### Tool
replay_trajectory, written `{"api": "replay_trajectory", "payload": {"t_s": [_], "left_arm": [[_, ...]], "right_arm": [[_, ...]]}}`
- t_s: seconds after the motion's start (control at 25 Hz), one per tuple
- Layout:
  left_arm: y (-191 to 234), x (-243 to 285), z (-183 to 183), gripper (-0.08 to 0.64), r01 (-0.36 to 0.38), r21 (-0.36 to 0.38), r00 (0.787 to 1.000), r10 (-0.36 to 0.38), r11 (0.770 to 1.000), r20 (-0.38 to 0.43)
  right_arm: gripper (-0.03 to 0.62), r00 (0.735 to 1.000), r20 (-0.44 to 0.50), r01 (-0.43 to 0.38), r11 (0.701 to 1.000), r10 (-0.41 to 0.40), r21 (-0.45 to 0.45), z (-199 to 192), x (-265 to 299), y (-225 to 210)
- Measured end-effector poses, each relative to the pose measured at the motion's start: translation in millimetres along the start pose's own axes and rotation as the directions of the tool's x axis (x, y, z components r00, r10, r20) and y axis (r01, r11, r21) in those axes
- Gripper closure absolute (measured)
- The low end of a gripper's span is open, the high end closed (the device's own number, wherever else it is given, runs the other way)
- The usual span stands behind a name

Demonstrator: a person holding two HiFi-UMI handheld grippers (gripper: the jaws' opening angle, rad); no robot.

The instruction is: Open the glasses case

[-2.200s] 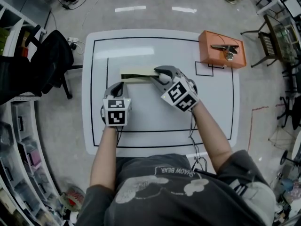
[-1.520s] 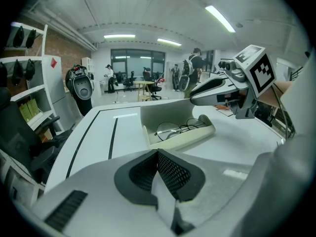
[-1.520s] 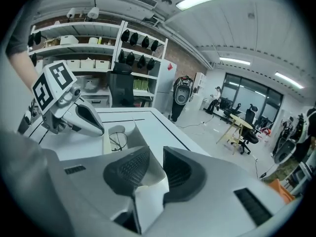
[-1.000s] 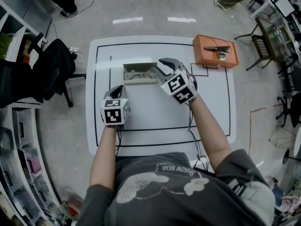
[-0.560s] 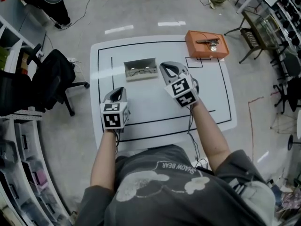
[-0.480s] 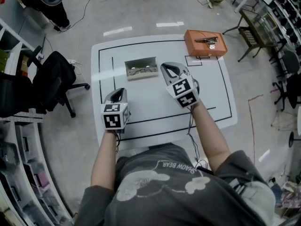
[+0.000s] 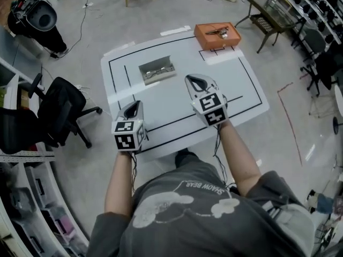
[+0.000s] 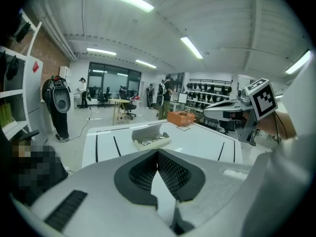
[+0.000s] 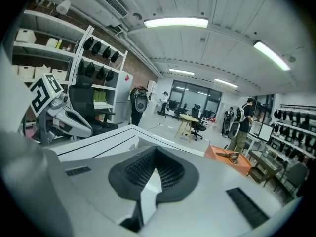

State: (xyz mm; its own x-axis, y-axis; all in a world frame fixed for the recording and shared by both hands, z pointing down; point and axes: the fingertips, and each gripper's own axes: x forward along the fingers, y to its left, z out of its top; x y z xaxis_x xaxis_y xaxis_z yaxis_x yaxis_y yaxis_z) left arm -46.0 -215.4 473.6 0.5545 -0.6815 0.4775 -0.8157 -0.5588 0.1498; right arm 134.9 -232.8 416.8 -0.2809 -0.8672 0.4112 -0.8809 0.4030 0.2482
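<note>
The glasses case [image 7: 157, 69] lies open on the far left part of the white table [image 7: 177, 103], its lid standing up and a pair of glasses inside. The left gripper view shows the same case [image 8: 151, 136] beyond my jaws. My left gripper [image 7: 135, 105] hangs over the table's near left edge, shut and empty, well short of the case. My right gripper [image 7: 193, 80] is raised over the table's middle, to the right of the case and clear of it, also shut on nothing. In their own views, both the left gripper [image 8: 158, 153] and the right gripper [image 9: 155, 151] have their tips meeting.
An orange box [image 7: 216, 35] with a metal tool on top stands at the table's far right corner. A black office chair [image 7: 53, 116] stands left of the table, shelving beyond it. Black lines mark the tabletop. Other chairs and people stand further off.
The case went from closed with the right gripper at its lid to open. Both grippers then drew back toward me and rose, and the right jaws closed.
</note>
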Motion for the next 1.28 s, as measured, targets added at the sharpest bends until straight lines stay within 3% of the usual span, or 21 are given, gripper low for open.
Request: {"api": "replay_trajectory", "payload": {"t_s": [0.44,0.84,1.28], "left_arm": [[-19,-70,-9,0.558,0.106,0.056,0.991,-0.11,0.993,0.082],[-30,-142,-51,0.558,0.172,0.08,0.981,-0.178,0.982,0.08],[-49,-191,-88,0.558,0.24,0.092,0.967,-0.246,0.966,0.064]], "right_arm": [[0.593,0.996,0.015,0.092,0.995,-0.092,0.042,-7,-75,68],[0.592,0.991,-0.028,0.134,0.988,-0.133,0.073,-27,-132,144],[0.594,0.98,-0.055,0.194,0.975,-0.189,0.107,-45,-189,195]]}}
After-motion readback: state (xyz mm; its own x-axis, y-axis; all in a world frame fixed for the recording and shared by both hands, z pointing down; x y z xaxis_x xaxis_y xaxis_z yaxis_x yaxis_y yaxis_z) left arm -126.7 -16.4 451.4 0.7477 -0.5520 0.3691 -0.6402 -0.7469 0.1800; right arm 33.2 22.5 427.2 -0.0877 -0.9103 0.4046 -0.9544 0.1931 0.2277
